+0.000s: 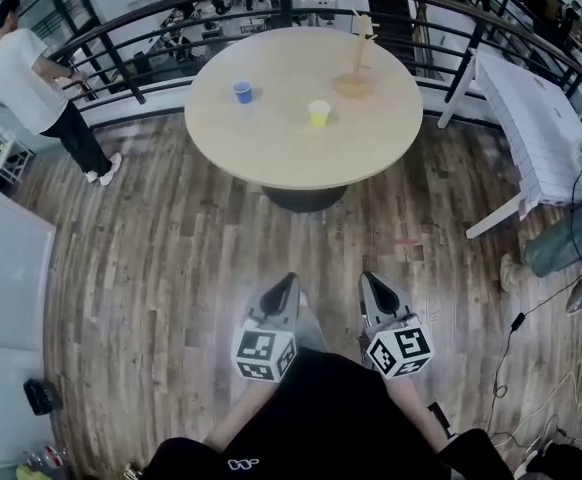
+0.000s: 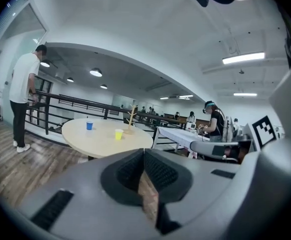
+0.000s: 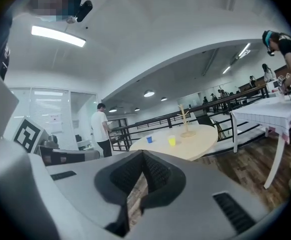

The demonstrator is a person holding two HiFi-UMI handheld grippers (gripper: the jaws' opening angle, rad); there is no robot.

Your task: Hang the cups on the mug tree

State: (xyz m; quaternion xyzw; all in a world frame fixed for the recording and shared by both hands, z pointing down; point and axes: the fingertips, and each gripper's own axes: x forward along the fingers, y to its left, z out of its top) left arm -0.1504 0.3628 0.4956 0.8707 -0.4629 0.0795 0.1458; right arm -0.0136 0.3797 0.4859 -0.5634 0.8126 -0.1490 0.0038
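A blue cup [image 1: 242, 91] and a yellow cup [image 1: 318, 113] stand on the round beige table [image 1: 271, 148] far ahead. The wooden mug tree [image 1: 357, 66] rises at the table's far right, with nothing on its pegs. My left gripper [image 1: 289, 282] and right gripper [image 1: 370, 280] are both shut and empty, held close to my body over the wood floor, well short of the table. In the left gripper view the blue cup [image 2: 89, 126], yellow cup [image 2: 118, 134] and mug tree [image 2: 130, 119] appear small; so do the blue cup [image 3: 149, 139], yellow cup [image 3: 172, 141] and tree [image 3: 186, 121] in the right gripper view.
A black railing [image 1: 121, 58] curves behind the table. A person in a white shirt [image 1: 26, 73] stands at the left by the railing. A white-covered table [image 1: 536, 128] stands at the right, with cables [image 1: 531, 368] on the floor. A white cabinet [image 1: 1, 278] is at the left.
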